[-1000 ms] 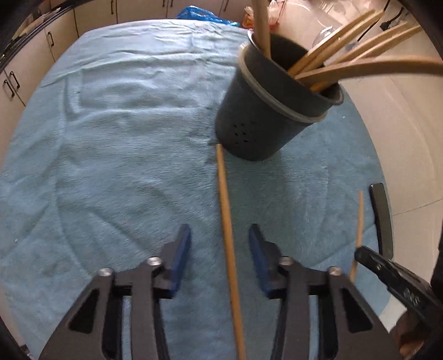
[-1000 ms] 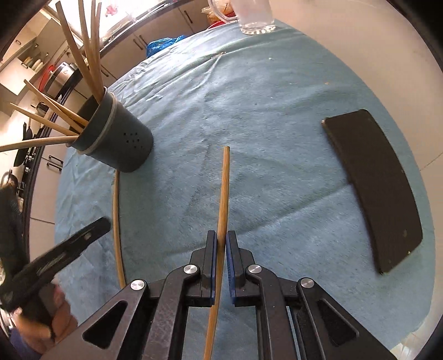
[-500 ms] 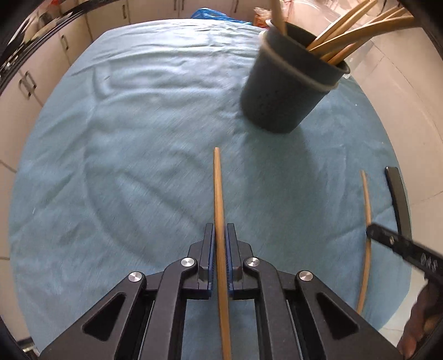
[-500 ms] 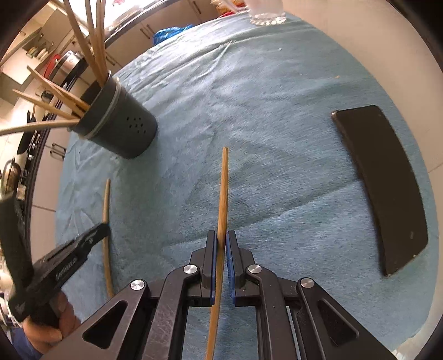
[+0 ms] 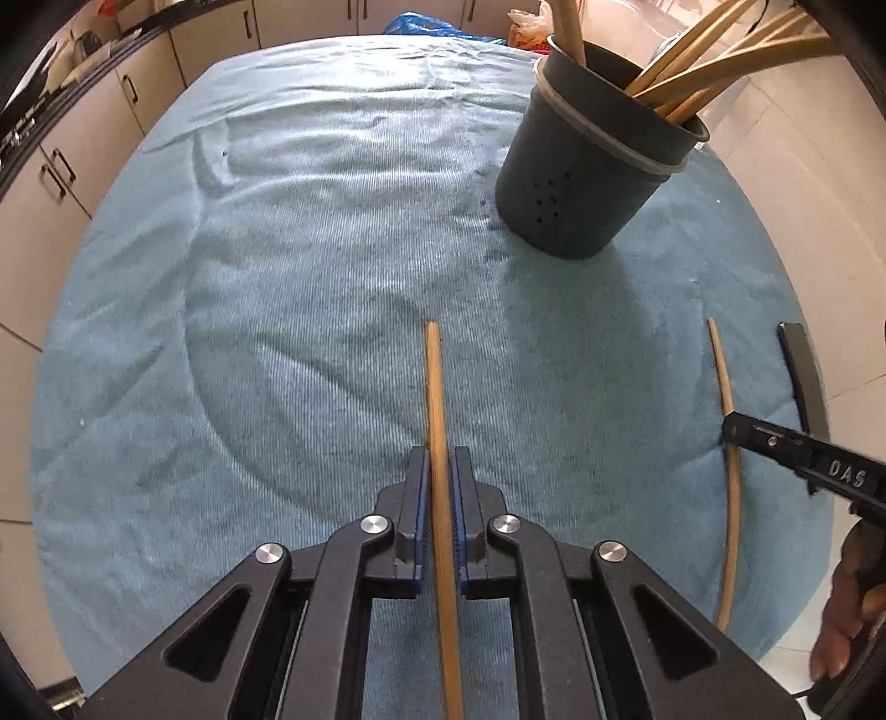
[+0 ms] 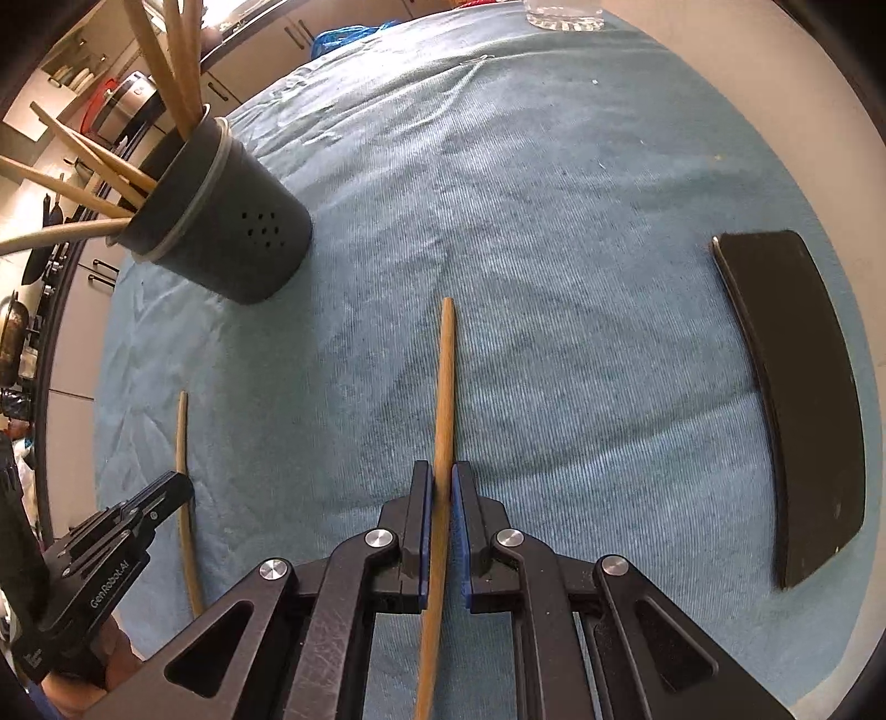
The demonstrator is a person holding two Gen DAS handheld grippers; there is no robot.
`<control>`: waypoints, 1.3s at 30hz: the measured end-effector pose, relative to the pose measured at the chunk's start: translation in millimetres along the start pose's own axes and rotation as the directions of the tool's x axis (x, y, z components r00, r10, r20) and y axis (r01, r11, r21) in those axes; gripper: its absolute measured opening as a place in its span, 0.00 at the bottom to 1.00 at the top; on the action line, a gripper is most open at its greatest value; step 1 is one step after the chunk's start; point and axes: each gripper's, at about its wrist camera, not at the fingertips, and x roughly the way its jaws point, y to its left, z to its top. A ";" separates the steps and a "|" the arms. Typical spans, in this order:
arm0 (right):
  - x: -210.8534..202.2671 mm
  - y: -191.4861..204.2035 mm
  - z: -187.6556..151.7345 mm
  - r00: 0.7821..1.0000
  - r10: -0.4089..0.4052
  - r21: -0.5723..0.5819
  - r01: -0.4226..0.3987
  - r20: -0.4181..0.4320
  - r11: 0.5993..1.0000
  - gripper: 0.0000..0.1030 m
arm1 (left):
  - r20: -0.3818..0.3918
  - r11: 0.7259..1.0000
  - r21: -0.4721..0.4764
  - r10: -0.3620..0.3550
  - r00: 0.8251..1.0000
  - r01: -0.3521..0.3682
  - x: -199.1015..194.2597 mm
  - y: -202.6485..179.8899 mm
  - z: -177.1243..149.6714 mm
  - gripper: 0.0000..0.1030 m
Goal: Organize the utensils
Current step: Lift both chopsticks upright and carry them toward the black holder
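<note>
Your left gripper (image 5: 437,520) pinches one wooden stick (image 5: 434,399) pointing forward over the towel (image 5: 277,249) that covers the table. Ahead and to its right stands the utensil holder (image 5: 587,188), with several sticks (image 5: 698,61) leaning in it. Your right gripper (image 6: 440,526) pinches a second stick (image 6: 446,376), with the holder ahead to its left. A phone (image 6: 792,387) lies on the towel near the right edge; a glass (image 6: 562,14) stands at the far edge.

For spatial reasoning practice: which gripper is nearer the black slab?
Right. The black slab lies just right of the right gripper; the left gripper sits further left, beyond it.
</note>
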 end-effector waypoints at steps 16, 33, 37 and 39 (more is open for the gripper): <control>-99.2 14.1 -11.2 0.940 0.137 -0.097 -0.112 0.312 0.989 0.07 | 0.328 0.999 -0.024 -0.035 0.944 0.045 -109.6 5.4 -4.5 0.06; -144.1 22.3 -19.7 0.888 0.183 -0.171 -0.121 0.421 0.978 0.07 | 0.403 1.000 -0.025 0.000 0.915 0.011 -144.7 -10.3 -6.0 0.06; -147.1 20.3 -18.9 0.884 0.188 -0.173 -0.124 0.427 0.977 0.07 | 0.407 1.000 -0.028 0.004 0.913 0.008 -147.0 -11.4 -7.0 0.06; -149.5 20.2 -19.5 0.882 0.193 -0.178 -0.127 0.429 0.976 0.07 | 0.410 0.999 -0.032 0.007 0.912 0.006 -148.0 -11.6 -7.4 0.06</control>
